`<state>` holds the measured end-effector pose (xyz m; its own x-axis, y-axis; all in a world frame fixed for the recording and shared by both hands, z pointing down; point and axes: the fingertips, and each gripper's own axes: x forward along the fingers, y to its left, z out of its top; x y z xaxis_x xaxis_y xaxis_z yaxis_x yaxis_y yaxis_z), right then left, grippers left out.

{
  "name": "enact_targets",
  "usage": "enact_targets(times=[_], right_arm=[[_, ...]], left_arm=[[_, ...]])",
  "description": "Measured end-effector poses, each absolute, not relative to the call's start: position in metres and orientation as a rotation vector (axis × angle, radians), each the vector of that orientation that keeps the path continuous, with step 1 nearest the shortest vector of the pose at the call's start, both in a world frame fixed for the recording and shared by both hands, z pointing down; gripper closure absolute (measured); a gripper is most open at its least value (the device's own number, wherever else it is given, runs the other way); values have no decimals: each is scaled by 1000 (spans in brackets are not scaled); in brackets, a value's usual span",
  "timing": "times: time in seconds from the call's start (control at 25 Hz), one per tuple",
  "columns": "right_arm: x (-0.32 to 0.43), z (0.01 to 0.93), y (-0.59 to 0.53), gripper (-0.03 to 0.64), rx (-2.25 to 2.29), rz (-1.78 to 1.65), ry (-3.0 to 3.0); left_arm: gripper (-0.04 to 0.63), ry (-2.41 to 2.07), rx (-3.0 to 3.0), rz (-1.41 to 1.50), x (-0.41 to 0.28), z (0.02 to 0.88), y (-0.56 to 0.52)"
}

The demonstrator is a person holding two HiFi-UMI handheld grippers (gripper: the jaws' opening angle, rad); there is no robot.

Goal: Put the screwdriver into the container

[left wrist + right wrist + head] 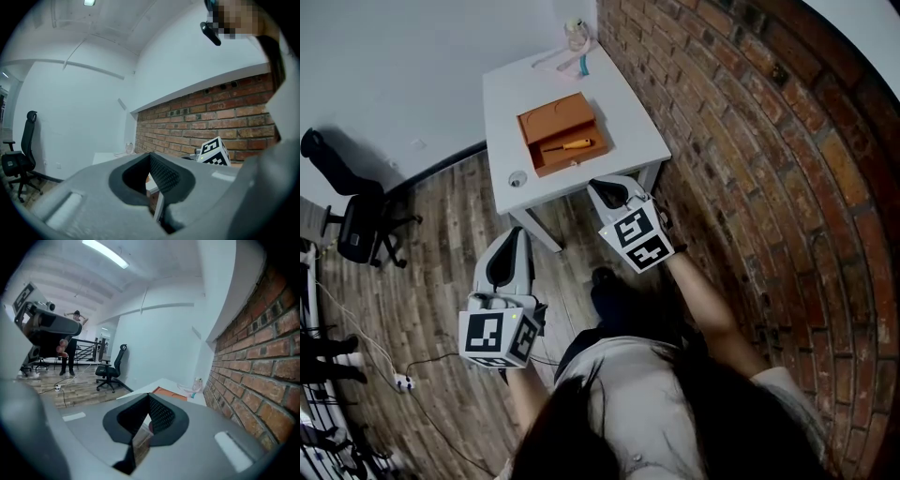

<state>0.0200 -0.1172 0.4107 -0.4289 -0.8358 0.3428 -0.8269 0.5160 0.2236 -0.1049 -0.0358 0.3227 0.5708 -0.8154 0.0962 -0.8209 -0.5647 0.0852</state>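
As far as the pictures show, the task looks finished; in the head view the screwdriver [566, 145] lies inside the orange container [553, 117], in its lower, open part, on the white table [516, 89] at the upper middle of the frame; nothing seems left to do but stand clear.

Both tools are well apart from the table, low in the frame near the person's body; the left gripper [514, 246] sits at lower left and the right gripper [614, 190] nearer the middle, just below the table's near edge. In each gripper's own view the 2 jaws stand together with only a thin slit between the dark pads, and nothing is held; this holds for the left gripper [157, 187] and the right gripper [143, 425] alike.

Hard to make out: the screwdriver's tip is too small to read against the orange floor; whether the container's upper slab is a lid or a shelf I cannot tell; a small round thing [517, 178] at the table's near left corner cannot be identified; nor can the clear object and pale bits [575, 37] at its far end. From the right gripper view only a sliver of the container [169, 393] shows above the jaws; the left gripper view hides it wholly.
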Motion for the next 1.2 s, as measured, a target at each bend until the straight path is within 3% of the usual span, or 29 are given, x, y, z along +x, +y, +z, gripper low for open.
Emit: enact_targets(times=[1.2], right_arm=[[21, 359, -24, 611, 1616, 0, -2498]], left_arm=[[595, -1441, 2642, -8, -126, 327, 10]])
